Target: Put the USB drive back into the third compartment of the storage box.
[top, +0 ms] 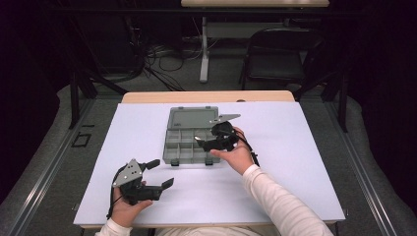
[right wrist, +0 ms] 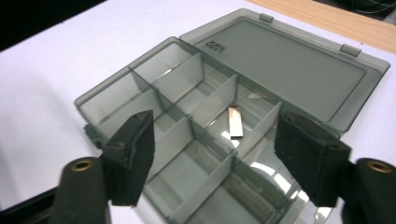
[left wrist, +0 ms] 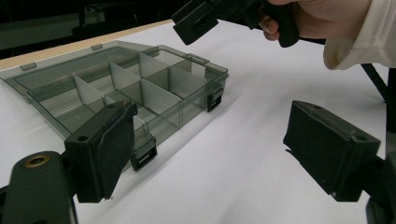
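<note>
While the compartment box lies open, the scene reads as follows.

Landmark: the compartment box [top: 189, 141], smoky grey and see-through, sits on the white desk [top: 295, 162] with its lid [right wrist: 289, 65] folded flat behind it.
Box contents: a small flat metal strip [right wrist: 235, 122] lies in one of the middle compartments; the other compartments look empty.
Right gripper: the right gripper [top: 212, 141] hangs just above the box's right-hand compartments, jaws spread wide and holding nothing; in the right gripper view the strip lies between them, lower down.
Left gripper: the left gripper [top: 162, 173] rests near the desk's front edge, well apart from the box on its near-left side, jaws wide and empty.
Latches: two dark clasps [left wrist: 143, 154] sit on the box's front wall, undone.
Step in hand: judging by the pose, the right gripper is lining up over the strip's compartment to pick the strip out.
Next move calls for: lowering the jaws straight down between the thin dividers [right wrist: 212, 105], turned so they straddle the strip's narrow width, then closing gently.
Risk: the strip lies flat on the floor of the compartment, so the jaws may slide over it or catch a divider and shift the box; the left gripper could steady the front wall.
</note>
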The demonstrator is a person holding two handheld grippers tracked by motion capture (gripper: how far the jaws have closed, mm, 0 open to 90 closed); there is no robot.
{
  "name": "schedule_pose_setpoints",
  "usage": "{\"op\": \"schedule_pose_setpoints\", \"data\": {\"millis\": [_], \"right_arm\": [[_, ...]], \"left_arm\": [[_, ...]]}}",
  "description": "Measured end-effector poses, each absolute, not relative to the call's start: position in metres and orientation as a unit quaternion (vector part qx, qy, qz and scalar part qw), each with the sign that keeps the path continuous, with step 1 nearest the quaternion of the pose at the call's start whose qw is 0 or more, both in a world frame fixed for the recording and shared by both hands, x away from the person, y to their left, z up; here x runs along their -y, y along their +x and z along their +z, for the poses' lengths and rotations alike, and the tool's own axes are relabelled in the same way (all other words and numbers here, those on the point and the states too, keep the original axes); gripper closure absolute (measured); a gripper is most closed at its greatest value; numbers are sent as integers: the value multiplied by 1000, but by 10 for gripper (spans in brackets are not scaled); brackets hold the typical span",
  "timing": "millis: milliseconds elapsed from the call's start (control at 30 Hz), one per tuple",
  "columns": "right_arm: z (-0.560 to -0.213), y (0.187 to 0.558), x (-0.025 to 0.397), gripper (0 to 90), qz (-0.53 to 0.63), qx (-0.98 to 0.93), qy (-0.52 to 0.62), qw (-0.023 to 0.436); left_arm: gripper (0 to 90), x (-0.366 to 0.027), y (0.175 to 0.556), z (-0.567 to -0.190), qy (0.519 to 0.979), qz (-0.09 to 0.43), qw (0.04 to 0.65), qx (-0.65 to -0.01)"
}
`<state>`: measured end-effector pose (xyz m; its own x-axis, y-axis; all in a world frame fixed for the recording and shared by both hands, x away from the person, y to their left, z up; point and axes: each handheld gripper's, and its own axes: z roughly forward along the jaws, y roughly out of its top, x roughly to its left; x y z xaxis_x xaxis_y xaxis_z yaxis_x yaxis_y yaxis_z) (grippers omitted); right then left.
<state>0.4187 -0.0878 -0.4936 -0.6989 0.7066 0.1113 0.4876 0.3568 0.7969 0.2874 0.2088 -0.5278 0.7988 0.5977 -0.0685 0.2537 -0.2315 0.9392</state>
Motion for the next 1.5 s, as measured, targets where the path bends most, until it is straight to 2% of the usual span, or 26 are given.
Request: {"op": "schedule_pose_setpoints", "data": {"millis": [400, 933, 1500], "right_arm": [[-490, 402, 101, 153, 447, -804, 372, 127], [-489, 370, 120, 148, 449, -803, 360, 154], [-487, 328, 150, 149, 462, -794, 362, 159]], "left_arm": [[160, -210, 285, -528, 769, 156, 553, -280], [160, -209, 285, -528, 770, 155, 554, -278], [160, -211, 283, -527, 768, 153, 558, -273]]}}
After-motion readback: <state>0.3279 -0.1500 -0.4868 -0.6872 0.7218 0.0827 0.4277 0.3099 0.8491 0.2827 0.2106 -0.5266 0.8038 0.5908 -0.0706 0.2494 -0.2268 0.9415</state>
